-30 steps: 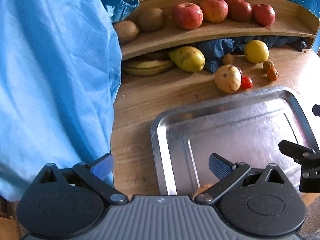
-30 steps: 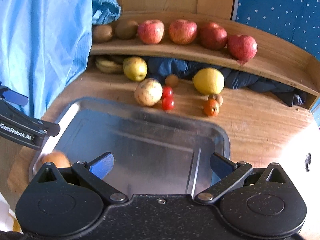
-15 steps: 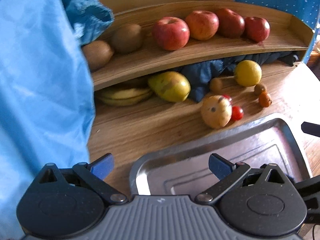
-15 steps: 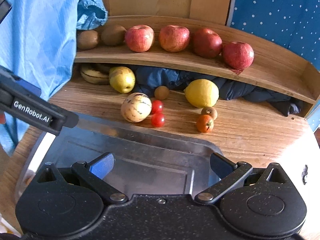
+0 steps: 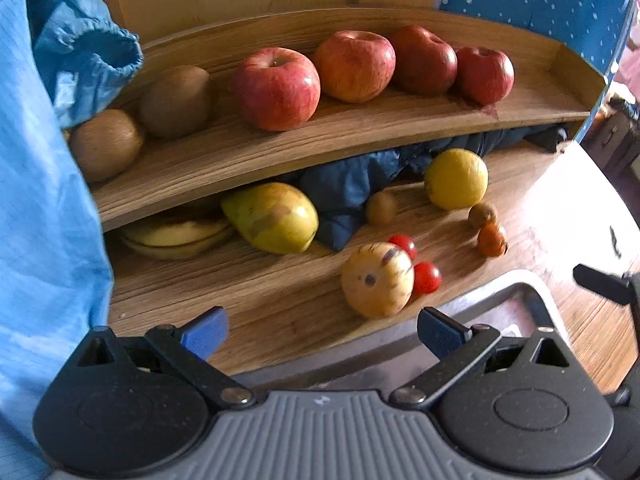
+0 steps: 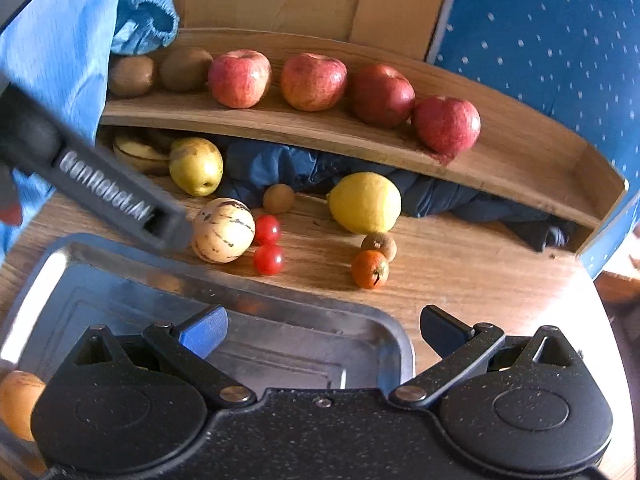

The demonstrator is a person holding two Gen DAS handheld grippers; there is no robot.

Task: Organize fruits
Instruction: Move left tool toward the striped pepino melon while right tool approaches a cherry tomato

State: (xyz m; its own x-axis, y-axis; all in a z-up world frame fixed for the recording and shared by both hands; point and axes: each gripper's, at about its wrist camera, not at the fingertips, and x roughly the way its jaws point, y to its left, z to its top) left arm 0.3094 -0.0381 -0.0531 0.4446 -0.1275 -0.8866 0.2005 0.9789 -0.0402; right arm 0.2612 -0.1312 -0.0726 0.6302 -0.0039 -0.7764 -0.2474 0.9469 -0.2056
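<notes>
Left gripper (image 5: pixel 320 330) advanced; striped melon (image 5: pixel 377 279) just ahead, jaws spread.

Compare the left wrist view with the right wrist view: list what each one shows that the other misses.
Left wrist only: nothing of note.
Right wrist only: an orange fruit at the metal tray's near-left corner, and the left tongs' arm crossing the frame.
Both: four apples and two kiwis on the shelf, the striped melon, the lemon, two cherry tomatoes, open tongs.
</notes>
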